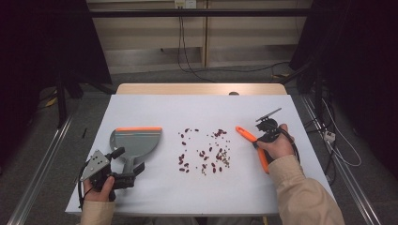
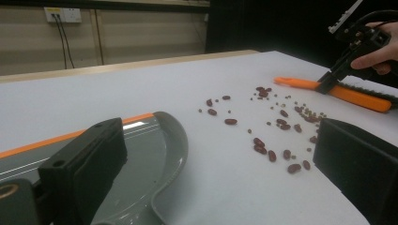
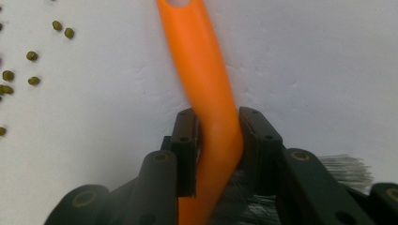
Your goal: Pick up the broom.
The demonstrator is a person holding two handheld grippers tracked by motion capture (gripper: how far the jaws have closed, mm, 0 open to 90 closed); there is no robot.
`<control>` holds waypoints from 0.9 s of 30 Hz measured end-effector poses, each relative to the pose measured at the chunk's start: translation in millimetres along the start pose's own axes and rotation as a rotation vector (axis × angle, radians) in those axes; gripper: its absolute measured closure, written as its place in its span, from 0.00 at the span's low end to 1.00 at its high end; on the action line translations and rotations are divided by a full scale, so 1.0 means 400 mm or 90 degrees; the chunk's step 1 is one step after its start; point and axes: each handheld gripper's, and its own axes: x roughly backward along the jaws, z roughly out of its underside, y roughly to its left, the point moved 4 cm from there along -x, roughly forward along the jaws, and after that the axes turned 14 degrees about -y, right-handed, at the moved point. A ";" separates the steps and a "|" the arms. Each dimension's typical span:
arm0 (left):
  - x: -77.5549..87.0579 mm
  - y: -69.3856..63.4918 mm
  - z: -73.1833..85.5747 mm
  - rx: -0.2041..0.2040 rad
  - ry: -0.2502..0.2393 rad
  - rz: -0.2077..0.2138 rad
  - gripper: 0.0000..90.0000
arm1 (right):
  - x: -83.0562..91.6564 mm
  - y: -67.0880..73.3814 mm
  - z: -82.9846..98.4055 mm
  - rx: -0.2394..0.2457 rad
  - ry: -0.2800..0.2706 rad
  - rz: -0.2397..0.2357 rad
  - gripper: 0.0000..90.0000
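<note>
A grey dustpan (image 1: pixel 136 140) with an orange front lip lies left of centre on the white table; its pan (image 2: pixel 155 154) shows low in the left gripper view. My left gripper (image 1: pixel 127 162) sits at the dustpan's handle end, and its jaws (image 2: pixel 218 140) stand wide open with no pad pressing on anything. Red and small green beans (image 1: pixel 204 152) are scattered mid-table. An orange brush (image 1: pixel 253 145) lies to their right. My right gripper (image 3: pixel 218 126) is shut on the brush handle (image 3: pixel 211 89), with the grey bristles (image 3: pixel 347 166) beside the jaws.
The white cover (image 1: pixel 197 112) ends at a wooden strip (image 1: pixel 202 89) along the far edge. Metal rails and cables run on the floor either side of the table. Bare surface lies behind the beans and toward the front edge.
</note>
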 end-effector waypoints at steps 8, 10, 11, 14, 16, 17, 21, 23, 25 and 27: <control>-0.001 -0.002 -0.002 -0.002 -0.002 0.003 0.03 | 0.001 -0.004 0.001 0.000 -0.006 -0.006 0.77; -0.002 -0.002 -0.002 0.000 -0.003 0.001 0.03 | 0.002 -0.003 0.002 0.005 -0.009 -0.005 0.77; -0.002 -0.002 -0.002 0.000 -0.002 0.003 0.03 | 0.002 -0.001 0.001 0.009 -0.009 -0.003 0.77; -0.003 -0.002 -0.001 -0.001 -0.001 0.005 0.03 | 0.003 0.001 0.000 0.011 -0.007 0.000 0.78; -0.002 -0.002 -0.002 -0.001 -0.002 0.004 0.03 | 0.004 -0.001 -0.001 0.009 -0.011 -0.002 0.78; -0.002 -0.002 -0.003 0.001 -0.003 0.003 0.03 | 0.005 -0.001 -0.001 0.011 -0.012 -0.002 0.78; -0.001 -0.002 -0.004 0.005 -0.005 0.001 0.03 | 0.016 -0.006 -0.001 -0.002 -0.042 -0.005 0.78; -0.001 -0.002 -0.005 0.003 -0.005 0.002 0.03 | 0.026 -0.010 -0.002 -0.013 -0.062 -0.009 0.78; -0.001 -0.003 -0.005 0.001 -0.003 0.005 0.03 | 0.037 -0.014 -0.003 -0.019 -0.088 -0.016 0.78; 0.000 -0.006 -0.007 -0.002 -0.004 0.007 0.03 | 0.062 -0.017 -0.004 -0.031 -0.155 -0.017 0.78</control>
